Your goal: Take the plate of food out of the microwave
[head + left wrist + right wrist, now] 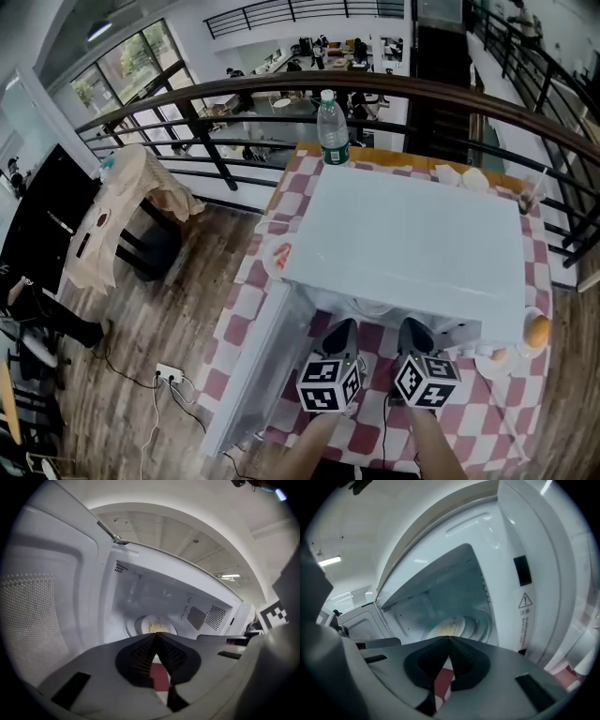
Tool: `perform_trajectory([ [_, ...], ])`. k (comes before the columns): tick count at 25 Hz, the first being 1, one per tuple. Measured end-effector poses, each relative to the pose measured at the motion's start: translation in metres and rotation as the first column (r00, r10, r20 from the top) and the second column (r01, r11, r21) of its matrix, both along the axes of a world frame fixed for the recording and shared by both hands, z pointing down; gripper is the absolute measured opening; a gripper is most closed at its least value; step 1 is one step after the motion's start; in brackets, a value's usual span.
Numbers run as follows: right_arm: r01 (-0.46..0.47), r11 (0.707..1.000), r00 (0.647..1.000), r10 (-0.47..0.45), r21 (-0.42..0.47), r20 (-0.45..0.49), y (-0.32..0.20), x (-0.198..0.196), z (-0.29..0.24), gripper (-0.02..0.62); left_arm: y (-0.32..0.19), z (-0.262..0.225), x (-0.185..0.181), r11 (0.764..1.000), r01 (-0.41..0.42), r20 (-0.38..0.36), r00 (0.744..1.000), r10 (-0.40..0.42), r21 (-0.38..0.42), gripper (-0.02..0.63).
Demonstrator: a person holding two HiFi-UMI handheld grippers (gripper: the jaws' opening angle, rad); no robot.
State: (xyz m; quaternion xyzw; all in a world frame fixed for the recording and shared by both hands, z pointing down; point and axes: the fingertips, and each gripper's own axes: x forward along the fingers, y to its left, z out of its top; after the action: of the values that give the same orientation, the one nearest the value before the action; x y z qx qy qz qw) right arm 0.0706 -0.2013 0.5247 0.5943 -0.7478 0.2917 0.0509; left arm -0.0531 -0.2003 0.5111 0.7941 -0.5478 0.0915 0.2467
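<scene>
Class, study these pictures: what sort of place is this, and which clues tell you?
Probably an upper gallery in an office building: a railing overlooks desks on a floor below, and a microwave stands on a checked tablecloth.

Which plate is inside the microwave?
The plate of food, holding something yellowish, lies on the turntable in the open microwave. The left plate and right plate sit outside it on the checked cloth.
</scene>
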Motion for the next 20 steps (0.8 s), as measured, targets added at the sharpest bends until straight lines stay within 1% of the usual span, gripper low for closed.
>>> perform_trajectory([
  [6,-0.002,1.000,0.999,0.001,-0.023,-0.054,-0.022,-0.006,0.009,0.009,-0.022,0.014,-0.003,0.998,-0.031,-0.017,0.999,0.030,-0.047,0.006],
  [7,-0.010,0.999,0.999,0.009,-0.030,-0.051,-0.024,-0.007,0.010,0.023,-0.026,0.015,-0.004,0.998,-0.041,-0.022,0.999,0.040,-0.052,0.006],
  [10,-0.035,0.998,0.999,0.034,-0.051,-0.023,-0.028,-0.008,0.015,0.023,-0.034,0.019,-0.004,0.996,-0.062,-0.031,0.998,0.060,-0.058,0.014],
  [13,-0.046,0.997,0.999,0.045,-0.062,-0.014,-0.032,-0.010,0.020,0.025,-0.041,0.023,-0.005,0.996,-0.066,-0.047,0.997,0.064,-0.056,0.017],
  [16,-0.045,0.997,0.999,0.045,-0.066,-0.008,-0.035,-0.013,0.023,0.025,-0.047,0.028,-0.006,0.996,-0.063,-0.059,0.997,0.059,-0.061,0.037],
  [18,-0.045,0.997,0.999,0.046,-0.063,0.001,-0.037,-0.014,0.023,0.028,-0.050,0.031,-0.006,0.996,-0.059,-0.065,0.996,0.055,-0.063,0.062],
  [20,-0.048,0.997,0.999,0.049,-0.063,0.015,-0.039,-0.014,0.024,0.037,-0.053,0.033,-0.005,0.996,-0.060,-0.074,0.996,0.055,-0.065,0.070],
])
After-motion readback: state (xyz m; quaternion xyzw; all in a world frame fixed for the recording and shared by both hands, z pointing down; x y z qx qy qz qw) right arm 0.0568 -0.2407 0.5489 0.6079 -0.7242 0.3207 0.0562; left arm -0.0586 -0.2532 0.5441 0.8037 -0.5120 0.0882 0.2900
